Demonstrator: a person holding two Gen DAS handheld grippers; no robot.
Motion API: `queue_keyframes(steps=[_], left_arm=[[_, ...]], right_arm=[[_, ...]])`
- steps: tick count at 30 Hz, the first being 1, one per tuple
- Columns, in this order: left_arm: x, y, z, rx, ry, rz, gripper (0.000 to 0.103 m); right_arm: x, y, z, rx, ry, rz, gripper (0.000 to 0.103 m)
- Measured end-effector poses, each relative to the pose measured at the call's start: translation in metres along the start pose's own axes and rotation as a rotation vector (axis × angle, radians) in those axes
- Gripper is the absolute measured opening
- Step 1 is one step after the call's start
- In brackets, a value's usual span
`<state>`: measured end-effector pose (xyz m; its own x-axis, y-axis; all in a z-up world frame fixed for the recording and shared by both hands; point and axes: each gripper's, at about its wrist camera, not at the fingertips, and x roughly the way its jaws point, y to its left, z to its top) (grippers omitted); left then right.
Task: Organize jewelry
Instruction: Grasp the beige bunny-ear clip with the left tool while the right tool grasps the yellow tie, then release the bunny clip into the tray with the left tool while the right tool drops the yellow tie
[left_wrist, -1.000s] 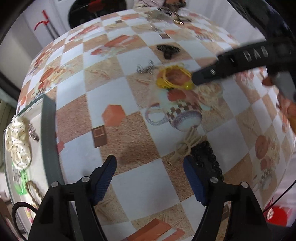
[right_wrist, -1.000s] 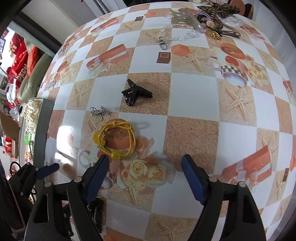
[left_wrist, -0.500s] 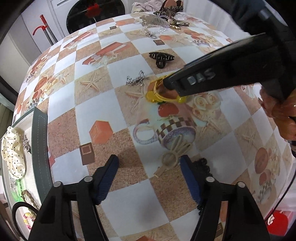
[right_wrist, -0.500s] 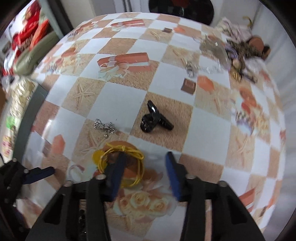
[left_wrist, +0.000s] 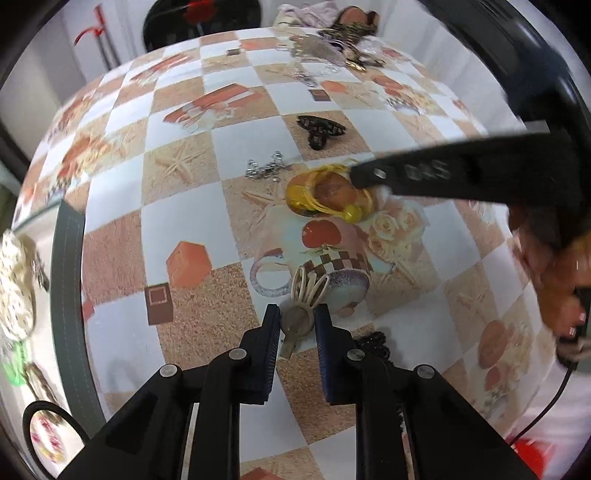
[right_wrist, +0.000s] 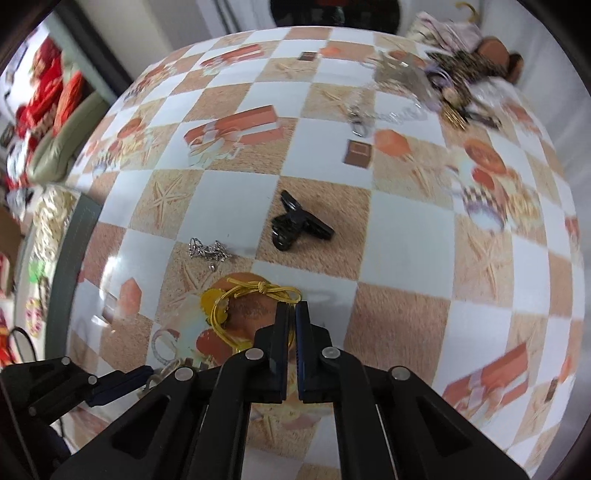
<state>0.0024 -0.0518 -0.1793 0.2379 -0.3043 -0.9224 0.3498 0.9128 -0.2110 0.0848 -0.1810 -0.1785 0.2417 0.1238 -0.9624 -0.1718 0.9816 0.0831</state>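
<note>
A cream elastic hair tie (left_wrist: 308, 286) with a grey metal piece lies on the chequered tablecloth (left_wrist: 177, 206). My left gripper (left_wrist: 297, 314) points down at it, its jaws closing with the pads pressed on the metal end. A yellow cord bracelet (right_wrist: 236, 295) lies further along the table. My right gripper (right_wrist: 292, 304) is shut on the bracelet's right edge. In the left wrist view the right gripper (left_wrist: 356, 175) reaches in from the right onto the yellow bracelet (left_wrist: 325, 199).
A black claw clip (right_wrist: 299, 225) and a small silver chain (right_wrist: 207, 251) lie just beyond the bracelet. A pile of jewelry (right_wrist: 443, 81) sits at the table's far end. A grey-rimmed tray (left_wrist: 68, 295) with several pieces stands at the left. A black beaded piece (left_wrist: 375, 343) lies beside my left gripper.
Both grippers went from wide open to closed. The left one came over the cream hair tie and closed on it. The right one came down on the yellow bracelet's edge and shut.
</note>
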Motion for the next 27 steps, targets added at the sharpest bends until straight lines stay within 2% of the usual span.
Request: queue_keyframes(steps=[4,15,27], left_arm=[[-0.011,0.009,-0.001,-0.068,-0.012,-0.025,0.024],[-0.046,0.021,-0.005,-0.117,-0.065,-0.01,0.024],[-0.077,0.056,-0.018,-0.193,-0.118,0.026,0.024]], right_arm=[[-0.01,-0.01,-0.008,0.065,-0.002,0.039,0.003],[-0.041,-0.011,-0.022,0.138,-0.019,0.09,0.003],[-0.073,0.018,-0.024,0.14,-0.044,0.128,0.0]])
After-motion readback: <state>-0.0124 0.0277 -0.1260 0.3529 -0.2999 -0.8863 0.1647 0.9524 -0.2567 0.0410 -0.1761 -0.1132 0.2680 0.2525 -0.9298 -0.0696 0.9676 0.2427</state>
